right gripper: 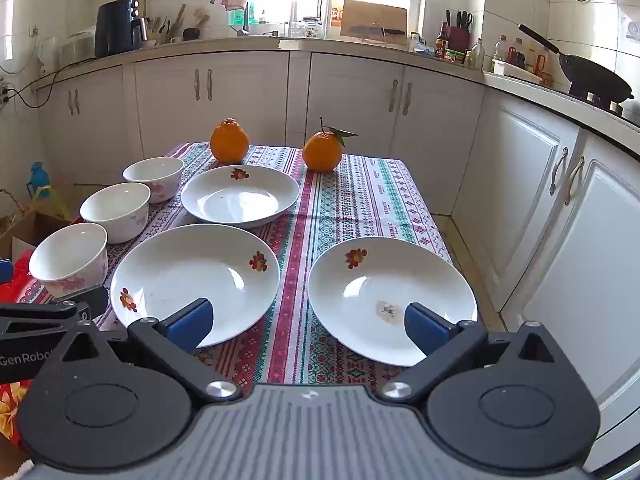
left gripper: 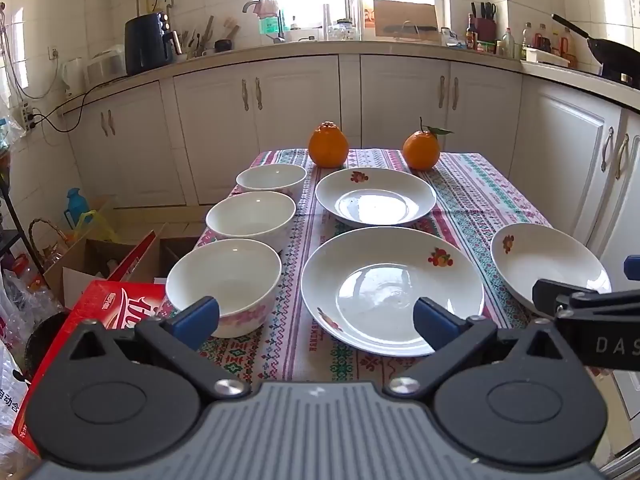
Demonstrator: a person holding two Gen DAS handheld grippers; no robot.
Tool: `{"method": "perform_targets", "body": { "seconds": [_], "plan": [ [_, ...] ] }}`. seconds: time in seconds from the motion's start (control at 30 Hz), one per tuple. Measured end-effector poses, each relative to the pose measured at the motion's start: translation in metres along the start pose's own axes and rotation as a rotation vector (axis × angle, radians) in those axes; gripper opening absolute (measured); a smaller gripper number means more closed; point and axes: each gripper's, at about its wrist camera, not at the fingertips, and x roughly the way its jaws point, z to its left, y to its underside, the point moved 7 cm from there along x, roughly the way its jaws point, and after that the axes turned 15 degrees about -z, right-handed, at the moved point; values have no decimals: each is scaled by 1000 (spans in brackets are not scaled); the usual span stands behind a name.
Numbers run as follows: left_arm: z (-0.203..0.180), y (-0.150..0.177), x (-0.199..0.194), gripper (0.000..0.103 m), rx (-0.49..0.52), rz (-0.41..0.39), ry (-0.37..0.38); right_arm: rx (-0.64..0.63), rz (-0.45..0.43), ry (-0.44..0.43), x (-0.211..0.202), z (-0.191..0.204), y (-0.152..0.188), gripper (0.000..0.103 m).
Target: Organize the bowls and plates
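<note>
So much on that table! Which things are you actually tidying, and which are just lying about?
For the job:
- three bowls: near, middle, far
- three plates: near, far, right-hand

Just lying about:
- two oranges
- patterned tablecloth
- red box beside the table

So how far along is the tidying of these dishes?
Nothing looks done yet: three bowls sit singly in a row and three plates lie apart on the tablecloth. Nothing is in hand; the left gripper and right gripper are open and empty. All the stacking remains.
</note>
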Motion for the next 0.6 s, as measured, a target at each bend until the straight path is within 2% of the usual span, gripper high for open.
{"method": "perform_targets", "body": {
  "seconds": [0.6],
  "plan": [
    [1,0,-2,102,18,-9,-20,-5,-1,-3,0,2,0,103]
  ]
}}
